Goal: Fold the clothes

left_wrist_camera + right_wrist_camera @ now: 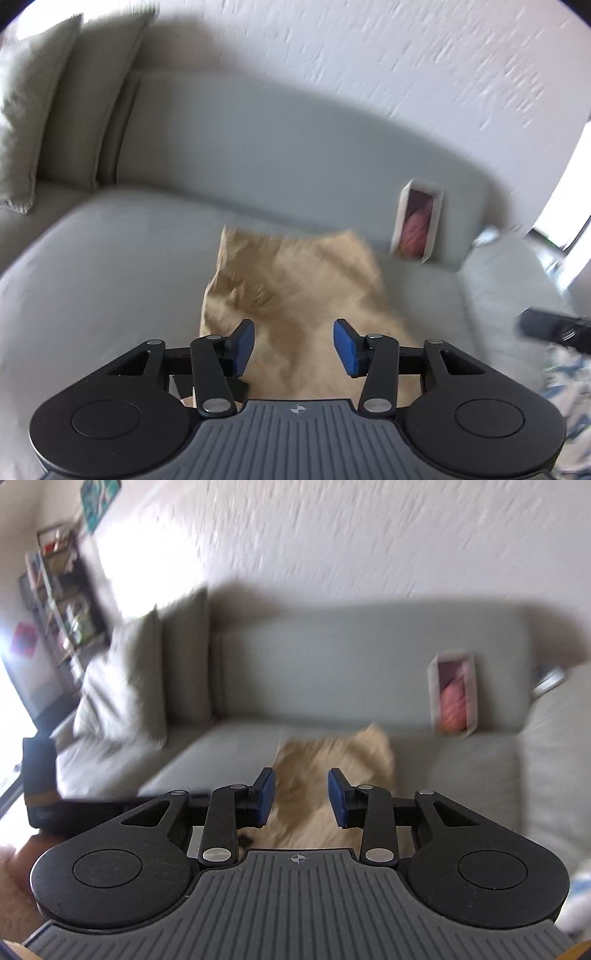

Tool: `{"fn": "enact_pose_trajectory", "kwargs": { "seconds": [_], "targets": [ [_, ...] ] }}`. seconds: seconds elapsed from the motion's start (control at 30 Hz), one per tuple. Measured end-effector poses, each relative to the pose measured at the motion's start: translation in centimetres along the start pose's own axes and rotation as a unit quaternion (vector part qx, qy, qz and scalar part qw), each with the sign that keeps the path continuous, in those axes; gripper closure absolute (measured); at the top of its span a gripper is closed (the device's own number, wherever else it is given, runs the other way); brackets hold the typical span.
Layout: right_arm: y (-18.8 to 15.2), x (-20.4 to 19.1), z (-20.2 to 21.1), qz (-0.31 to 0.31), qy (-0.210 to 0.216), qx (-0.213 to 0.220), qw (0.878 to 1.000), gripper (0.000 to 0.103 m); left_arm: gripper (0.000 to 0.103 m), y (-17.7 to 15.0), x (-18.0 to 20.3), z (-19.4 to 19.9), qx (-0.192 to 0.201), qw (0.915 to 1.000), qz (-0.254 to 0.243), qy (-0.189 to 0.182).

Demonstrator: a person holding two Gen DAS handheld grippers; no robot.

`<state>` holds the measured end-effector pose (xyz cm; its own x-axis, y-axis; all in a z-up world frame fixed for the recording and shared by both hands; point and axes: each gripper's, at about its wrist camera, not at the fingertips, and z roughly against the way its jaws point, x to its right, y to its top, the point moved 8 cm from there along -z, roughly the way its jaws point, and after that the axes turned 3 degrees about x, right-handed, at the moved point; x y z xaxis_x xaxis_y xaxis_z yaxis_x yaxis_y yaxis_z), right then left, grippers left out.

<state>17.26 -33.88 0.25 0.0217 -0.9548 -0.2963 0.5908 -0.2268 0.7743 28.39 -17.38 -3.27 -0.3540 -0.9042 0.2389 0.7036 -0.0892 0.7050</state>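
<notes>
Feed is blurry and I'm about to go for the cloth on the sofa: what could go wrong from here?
1. Both views are motion-blurred, so the edges of the tan crumpled garment are hard to judge; a pinch may catch several layers.
2. The left gripper and right gripper are both open over the same cloth and could collide.
3. The small white open box propped against the grey sofa backrest could tip.
</notes>
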Motion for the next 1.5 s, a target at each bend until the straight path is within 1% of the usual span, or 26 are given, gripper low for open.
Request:
{"fn": "enact_pose_trajectory", "kwargs": {
  "seconds": [0.07,0.1,0.13,0.17,0.23,0.3,0.33,0.4,0.47,0.5,0.53,0.63,0.67,0.73,0.77,0.8,0.83,0.87,0.97,1.0,1.03,1.13,1.2,1.3,1.37,1.5],
  "targets": [
    [-2.1,1.7,-6.6,-0.013,-0.018,-0.085,0.996,0.067,0.070,-1.6,-0.1,-3.9,-0.060,0.9979,-0.003,-0.024],
    [-3.5,2.7,-9.6,-0.020,-0.034,-0.132,0.990,0.069,0.070,-2.3,-0.1,-5.9,-0.091,0.9952,-0.005,-0.036],
    [-3.9,3.2,-11.3,-0.018,-0.045,-0.141,0.989,0.069,0.070,-2.7,-0.5,-7.3,-0.100,0.9945,-0.009,-0.031],
    [-4.1,3.7,-12.7,-0.013,-0.055,-0.142,0.988,0.071,0.069,-2.7,-1.2,-8.5,-0.094,0.9954,-0.016,-0.013],
    [-4.4,4.6,-15.4,-0.003,-0.076,-0.142,0.987,0.073,0.073,-2.8,-2.5,-10.7,-0.082,0.9959,-0.028,0.024],
    [-4.7,5.4,-18.1,0.007,-0.096,-0.143,0.985,0.078,0.073,-2.8,-3.8,-12.9,-0.070,0.9949,-0.041,0.060],
    [-4.9,5.9,-19.4,0.012,-0.106,-0.143,0.984,0.080,0.073,-2.4,-4.3,-13.6,-0.061,0.9950,-0.036,0.071],
    [-5.2,6.8,-22.1,0.022,-0.126,-0.144,0.981,0.081,0.073,-1.2,-4.8,-14.3,-0.041,0.9953,-0.025,0.084],
    [-5.5,7.6,-24.7,0.032,-0.146,-0.144,0.978,0.086,0.073,0.0,-4.9,-14.9,-0.019,0.9938,-0.037,0.103],
    [-5.2,7.8,-25.5,0.035,-0.146,-0.139,0.979,0.086,0.073,0.7,-5.2,-15.1,-0.010,0.9929,-0.044,0.110],
    [-4.7,7.9,-25.9,0.040,-0.145,-0.131,0.980,0.086,0.073,1.4,-5.5,-15.2,-0.006,0.9933,-0.043,0.107],
    [-1.9,8.0,-25.2,0.045,-0.135,-0.068,0.987,0.084,0.074,2.9,-5.0,-15.2,-0.008,0.9984,-0.033,0.045],
    [-1.1,8.0,-24.7,0.043,-0.132,-0.049,0.989,0.083,0.074,3.0,-4.7,-15.4,-0.013,0.9985,-0.039,0.035],
    [-1.0,8.6,-25.5,0.032,-0.133,-0.079,0.987,0.083,0.073,2.6,-4.1,-16.2,-0.030,0.9969,-0.064,0.034],
    [-1.0,9.0,-26.1,0.027,-0.134,-0.097,0.986,0.079,0.073,2.5,-4.2,-16.9,-0.038,0.9961,-0.068,0.040],
    [-1.7,9.3,-27.2,0.023,-0.134,-0.131,0.982,0.078,0.070,2.3,-4.5,-17.8,-0.044,0.9955,-0.067,0.051],
    [-2.2,9.7,-28.0,0.025,-0.141,-0.143,0.979,0.079,0.070,2.2,-4.9,-18.8,-0.050,0.9946,-0.066,0.062],
    [-2.6,10.1,-28.8,0.029,-0.150,-0.148,0.977,0.086,0.070,2.3,-5.3,-19.3,-0.050,0.9948,-0.058,0.068],
    [-1.4,10.2,-29.9,0.053,-0.172,-0.113,0.977,0.090,0.071,3.4,-5.2,-20.0,-0.041,0.9945,-0.049,0.083],
    [-1.0,10.2,-30.3,0.061,-0.178,-0.101,0.977,0.089,0.071,3.7,-5.0,-20.0,-0.035,0.9941,-0.051,0.089],
    [-0.8,10.2,-30.7,0.058,-0.179,-0.100,0.977,0.083,0.071,4.0,-4.9,-19.7,-0.030,0.9939,-0.050,0.093],
    [0.0,9.8,-29.1,0.026,-0.167,-0.092,0.981,0.081,0.071,4.5,-5.2,-17.2,-0.009,0.9952,-0.029,0.093],
    [0.5,9.3,-26.1,0.017,-0.150,-0.070,0.986,0.079,0.073,4.6,-5.1,-14.1,0.016,0.9965,-0.009,0.082],
    [0.9,7.7,-20.0,0.007,-0.120,-0.045,0.992,0.076,0.072,4.6,-4.3,-8.7,0.048,0.9975,0.005,0.052],
    [1.0,6.7,-15.9,0.004,-0.100,-0.033,0.994,0.072,0.072,4.2,-3.7,-4.2,0.070,0.9969,0.015,0.032],
    [0.0,4.1,-5.3,0.019,-0.073,-0.013,0.997,0.069,0.070,2.8,-2.3,4.0,0.100,0.9945,0.028,-0.014]
  ]
}}
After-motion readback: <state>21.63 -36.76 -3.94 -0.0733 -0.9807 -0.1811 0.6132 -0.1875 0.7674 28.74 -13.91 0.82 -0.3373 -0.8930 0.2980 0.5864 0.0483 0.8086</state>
